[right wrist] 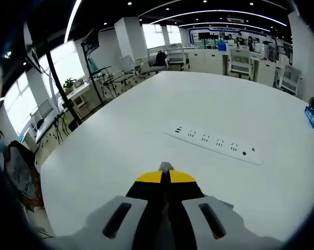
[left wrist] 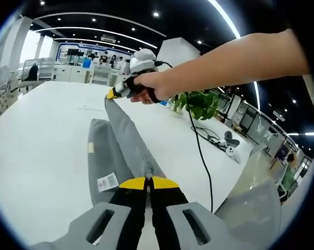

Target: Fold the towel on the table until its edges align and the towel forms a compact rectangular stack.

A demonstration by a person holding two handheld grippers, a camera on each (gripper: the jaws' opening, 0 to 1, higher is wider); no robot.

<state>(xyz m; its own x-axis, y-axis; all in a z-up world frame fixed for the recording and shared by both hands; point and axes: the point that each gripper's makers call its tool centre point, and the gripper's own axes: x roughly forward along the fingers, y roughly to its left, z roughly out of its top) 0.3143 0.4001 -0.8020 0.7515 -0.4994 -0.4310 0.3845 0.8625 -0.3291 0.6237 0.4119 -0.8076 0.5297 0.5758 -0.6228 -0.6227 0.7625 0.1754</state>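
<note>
A grey towel (left wrist: 117, 151) is stretched above a white table (left wrist: 37, 146), pinched by the left gripper (left wrist: 148, 183) at 6 o'clock and the right gripper (left wrist: 112, 94) at 12.

Bare table (right wrist: 120, 135) around socket strip (right wrist: 214, 142).

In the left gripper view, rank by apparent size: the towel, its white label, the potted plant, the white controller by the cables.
1. Towel
2. Potted plant
3. White label and white controller: look alike in size; the label sits nearer the camera, so I won't rank them.
</note>
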